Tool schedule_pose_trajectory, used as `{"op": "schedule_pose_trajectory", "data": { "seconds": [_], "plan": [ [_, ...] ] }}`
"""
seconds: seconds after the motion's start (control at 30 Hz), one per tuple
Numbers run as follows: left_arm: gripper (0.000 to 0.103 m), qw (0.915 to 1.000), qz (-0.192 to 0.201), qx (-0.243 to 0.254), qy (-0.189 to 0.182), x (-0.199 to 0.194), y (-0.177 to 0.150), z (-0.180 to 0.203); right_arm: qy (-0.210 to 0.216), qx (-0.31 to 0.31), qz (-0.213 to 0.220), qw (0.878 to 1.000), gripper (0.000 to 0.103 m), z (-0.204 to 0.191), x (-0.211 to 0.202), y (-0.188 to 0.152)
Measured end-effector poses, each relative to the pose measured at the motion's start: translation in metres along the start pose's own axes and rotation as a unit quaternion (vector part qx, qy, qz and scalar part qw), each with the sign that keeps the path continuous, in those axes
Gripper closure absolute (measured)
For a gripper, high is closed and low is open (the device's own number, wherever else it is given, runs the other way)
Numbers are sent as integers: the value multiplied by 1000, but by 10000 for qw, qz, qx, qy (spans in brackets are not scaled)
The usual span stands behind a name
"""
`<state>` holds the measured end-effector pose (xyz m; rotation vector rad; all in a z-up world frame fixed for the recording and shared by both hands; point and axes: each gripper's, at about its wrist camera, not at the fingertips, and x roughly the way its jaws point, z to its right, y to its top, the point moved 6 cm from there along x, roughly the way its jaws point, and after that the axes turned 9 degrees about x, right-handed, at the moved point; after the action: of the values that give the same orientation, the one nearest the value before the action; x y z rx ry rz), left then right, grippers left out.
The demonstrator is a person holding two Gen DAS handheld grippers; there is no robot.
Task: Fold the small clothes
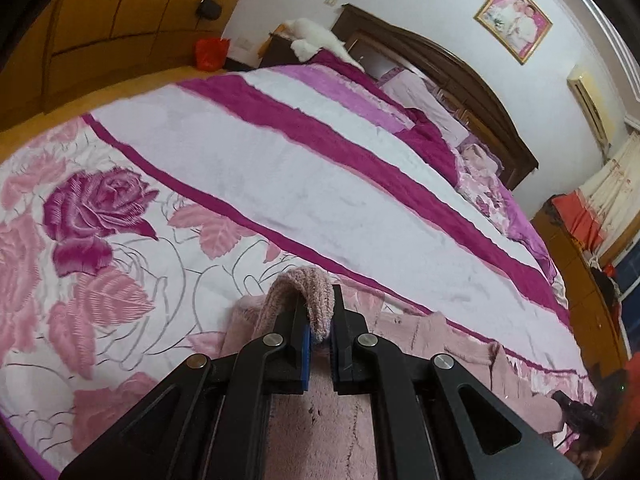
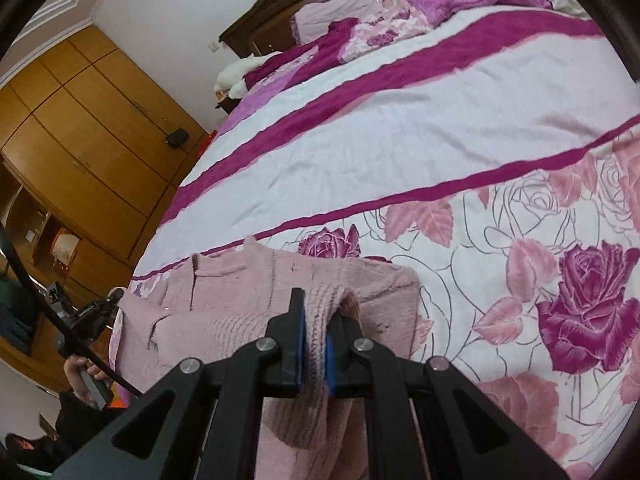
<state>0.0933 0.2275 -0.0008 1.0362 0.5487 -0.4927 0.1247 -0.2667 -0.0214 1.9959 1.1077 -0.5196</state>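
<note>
The pink knitted sweater (image 2: 224,312) is what I fold here, and I have it by one ribbed edge in each tool. My right gripper (image 2: 316,344) is closed on a fold of the ribbed knit, which bulges up between the two blue pads (image 2: 301,346) and hangs down below them. My left gripper (image 1: 320,332) is also closed on a ribbed edge, which loops over one finger like a small arch. I judge that I pinch two edges at once so that this part can be carried over the body of the garment in one straight line, without a twist.

Beyond the fingers, the rest of the sweater lies flat on the bedspread (image 2: 400,128), near the edge of the bed closest to me, on the part printed with roses. I think a flat body is needed so the fold lands evenly. The striped middle of the bed is free. Further away stand the wooden headboard (image 1: 440,52) and the wardrobe (image 2: 88,128).
</note>
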Motion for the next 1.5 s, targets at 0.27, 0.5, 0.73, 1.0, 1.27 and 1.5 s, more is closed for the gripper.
{"op": "schedule_pose_trajectory", "data": {
  "seconds": [0.27,0.5,0.73,1.0,1.27,1.5],
  "plan": [
    [103,9994,-323,-71,40,24,-2,-3,-68,112,80,9999,95,3,16,17],
    [103,9998,-149,89,110,25,2,7,-108,298,51,9995,95,11,26,23],
    [103,9995,-257,139,125,42,3,6,-183,404,-58,9990,95,21,39,26],
    [103,9960,-330,-633,-530,56,-3,-15,-407,503,-2,9979,93,27,48,27],
    [79,9967,279,-400,-647,24,16,-6,-715,689,191,9949,33,35,41,31],
    [77,9981,78,370,-481,20,12,26,-949,85,740,9927,26,16,18,39]
  ]
}}
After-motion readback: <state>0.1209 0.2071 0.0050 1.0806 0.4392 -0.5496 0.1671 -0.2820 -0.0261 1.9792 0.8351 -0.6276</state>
